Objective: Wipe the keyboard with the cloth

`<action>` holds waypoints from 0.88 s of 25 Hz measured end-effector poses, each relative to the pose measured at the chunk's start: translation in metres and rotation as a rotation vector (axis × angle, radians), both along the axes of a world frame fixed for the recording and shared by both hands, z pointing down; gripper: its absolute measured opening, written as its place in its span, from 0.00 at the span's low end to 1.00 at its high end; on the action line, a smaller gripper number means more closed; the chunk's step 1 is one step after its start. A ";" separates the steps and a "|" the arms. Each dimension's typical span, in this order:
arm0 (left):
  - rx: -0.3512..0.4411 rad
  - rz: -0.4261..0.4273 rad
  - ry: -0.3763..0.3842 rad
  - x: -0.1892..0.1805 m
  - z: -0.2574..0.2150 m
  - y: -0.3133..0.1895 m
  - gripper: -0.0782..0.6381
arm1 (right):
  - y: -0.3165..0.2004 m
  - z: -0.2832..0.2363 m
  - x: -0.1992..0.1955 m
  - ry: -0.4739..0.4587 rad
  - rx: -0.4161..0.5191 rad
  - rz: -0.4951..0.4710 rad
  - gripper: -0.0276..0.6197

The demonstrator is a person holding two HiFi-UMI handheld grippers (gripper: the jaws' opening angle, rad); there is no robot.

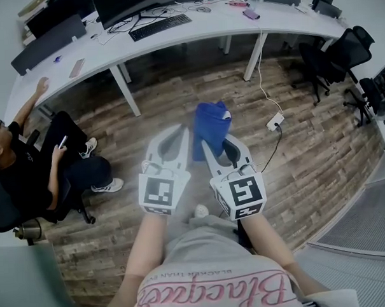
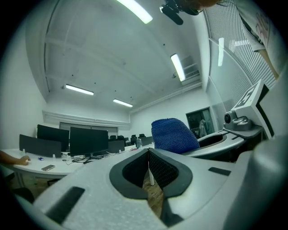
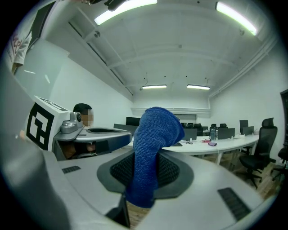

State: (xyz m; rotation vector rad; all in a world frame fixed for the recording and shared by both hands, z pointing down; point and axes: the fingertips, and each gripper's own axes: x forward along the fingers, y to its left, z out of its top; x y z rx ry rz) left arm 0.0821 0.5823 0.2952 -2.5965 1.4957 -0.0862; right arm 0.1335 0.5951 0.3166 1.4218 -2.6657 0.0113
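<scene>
Blue cloth (image 3: 150, 152) was pinched between the jaws of our right gripper (image 1: 211, 144). Most of it stood up past the tips and flopped over in a rounded fold, with a short end hanging out below the grip, so the picking-up part looked done. Our left gripper (image 2: 149, 156) had its jaws pressed together on nothing, just beside the right one, both held over the wooden floor (image 1: 177, 99). The keyboard (image 1: 160, 27) lay on the long white desk (image 1: 193, 32), well ahead of both sets of jaws and far beyond their tips, with nothing touching it. By our reading none of the wiping had begun — what remained was to carry the cloth forward to the desk, lay it on the keys and rub across them, perhaps with the left jaws steadying the keyboard.
</scene>
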 end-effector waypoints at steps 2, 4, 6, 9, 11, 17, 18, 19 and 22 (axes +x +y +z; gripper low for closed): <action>-0.005 -0.004 -0.005 0.006 0.003 -0.009 0.12 | -0.010 0.003 0.006 -0.004 -0.006 -0.007 0.19; -0.006 -0.011 -0.011 0.008 0.004 -0.016 0.12 | -0.018 0.004 0.008 -0.012 -0.010 -0.015 0.19; -0.008 -0.022 -0.014 0.009 0.005 -0.023 0.12 | -0.023 0.006 0.009 -0.019 -0.011 -0.022 0.19; -0.017 -0.033 -0.021 0.009 0.010 -0.031 0.12 | -0.032 0.010 0.010 -0.022 -0.018 -0.031 0.19; -0.025 -0.038 -0.028 0.009 0.014 -0.035 0.12 | -0.036 0.013 0.011 -0.026 -0.027 -0.035 0.19; -0.032 -0.061 -0.022 0.000 0.016 -0.060 0.12 | -0.060 0.016 0.013 -0.024 -0.035 -0.031 0.19; -0.030 -0.063 -0.018 -0.001 0.015 -0.066 0.12 | -0.066 0.016 0.014 -0.023 -0.035 -0.027 0.19; -0.028 -0.064 -0.015 -0.002 0.015 -0.073 0.12 | -0.072 0.016 0.015 -0.023 -0.032 -0.024 0.19; -0.021 -0.063 -0.011 -0.006 0.014 -0.098 0.12 | -0.095 0.015 0.017 -0.023 -0.025 -0.010 0.19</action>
